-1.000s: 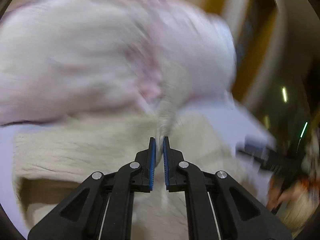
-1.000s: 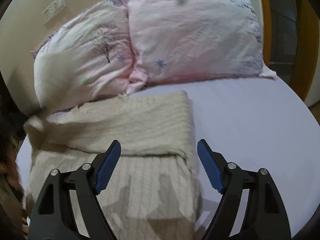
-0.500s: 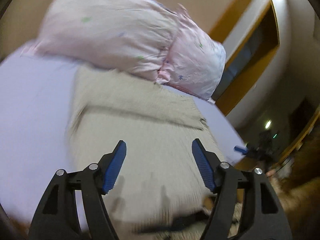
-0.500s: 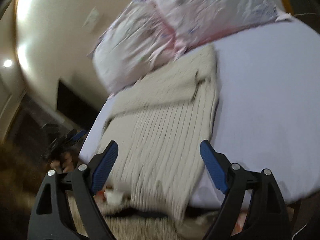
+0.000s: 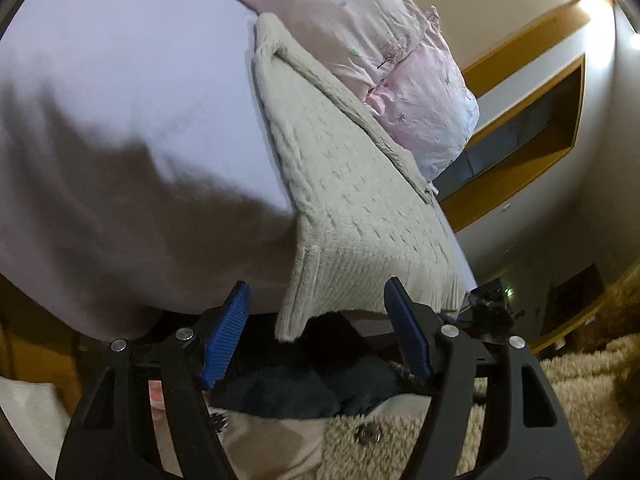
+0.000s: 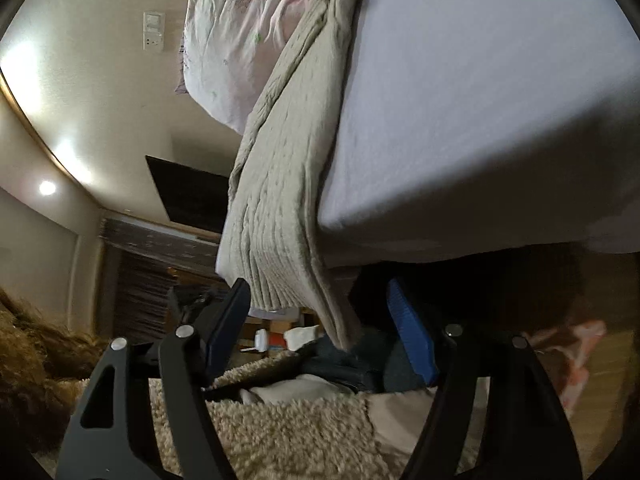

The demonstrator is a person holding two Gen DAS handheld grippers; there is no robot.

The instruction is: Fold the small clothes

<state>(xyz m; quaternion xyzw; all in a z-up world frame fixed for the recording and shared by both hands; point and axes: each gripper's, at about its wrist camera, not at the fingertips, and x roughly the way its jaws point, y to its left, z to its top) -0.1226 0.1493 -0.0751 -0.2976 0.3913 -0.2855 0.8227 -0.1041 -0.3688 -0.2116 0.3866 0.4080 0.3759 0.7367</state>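
A cream cable-knit sweater (image 5: pixel 344 184) lies on the lilac bed sheet (image 5: pixel 120 100), its top part folded over near the pillows and its ribbed hem hanging over the bed's edge. It also shows in the right wrist view (image 6: pixel 280 200). My left gripper (image 5: pixel 320 332) is open and empty, just below the hanging hem. My right gripper (image 6: pixel 320 328) is open and empty, with the hem's lower corner hanging between its fingers without contact.
Two pink floral pillows (image 5: pixel 400 60) lie at the head of the bed. Below the bed's edge are dark clothes (image 5: pixel 304 392) and a shaggy beige rug (image 6: pixel 280 432). A wall switch (image 6: pixel 154 32) and a dark screen (image 6: pixel 188 196) are on the wall.
My left gripper let go of the sweater and opened. Both grippers dropped from above the bed to below its front edge, under the hanging hem.
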